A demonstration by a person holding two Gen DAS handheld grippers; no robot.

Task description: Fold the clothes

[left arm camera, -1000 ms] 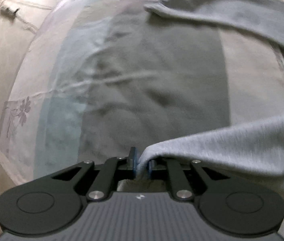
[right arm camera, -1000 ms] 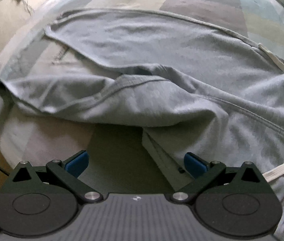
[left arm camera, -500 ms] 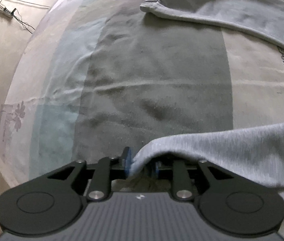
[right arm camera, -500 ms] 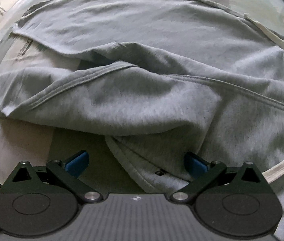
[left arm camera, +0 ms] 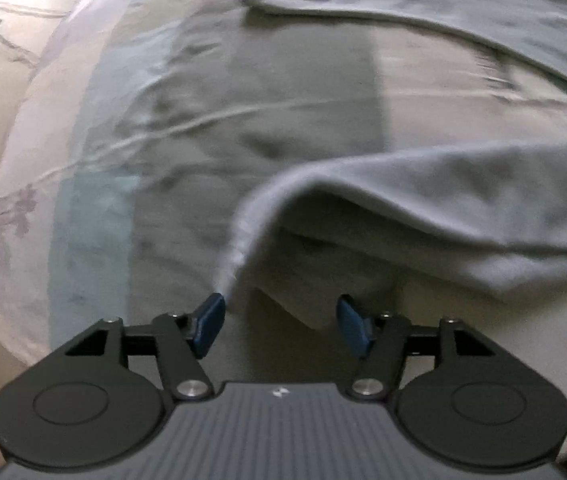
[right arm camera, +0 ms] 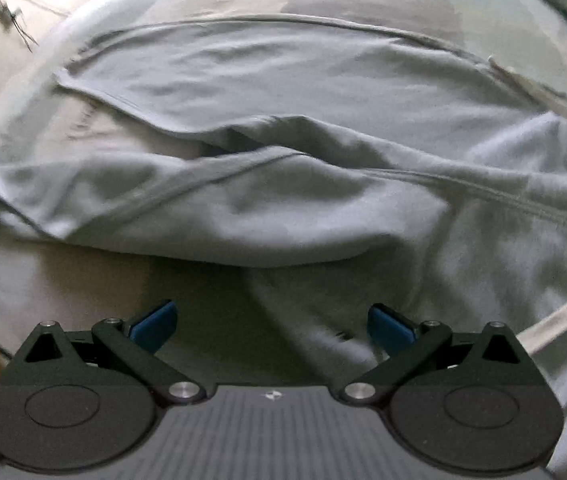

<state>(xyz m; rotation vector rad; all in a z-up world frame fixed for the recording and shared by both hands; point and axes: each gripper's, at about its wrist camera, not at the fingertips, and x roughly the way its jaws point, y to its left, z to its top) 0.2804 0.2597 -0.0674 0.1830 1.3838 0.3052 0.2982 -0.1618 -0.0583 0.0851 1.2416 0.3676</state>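
Grey sweatpants lie crosswise on the bedsheet, long axis left-right; left gripper gaping, empty, near leg's cuff tip just grazing its left finger; right gripper wide, empty, waistband near-right

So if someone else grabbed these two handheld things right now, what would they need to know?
Left gripper: open, a tip of the grey cotton sweatpants touching its left finger.
Right gripper: open, holding nothing.
The sweatpants lie spread on the grey-and-blue patchwork bedsheet, one leg partly doubled over, white drawstring loose at the right.
Done: no clean fold visible.
Left: regrasp, flatten, finish folding.
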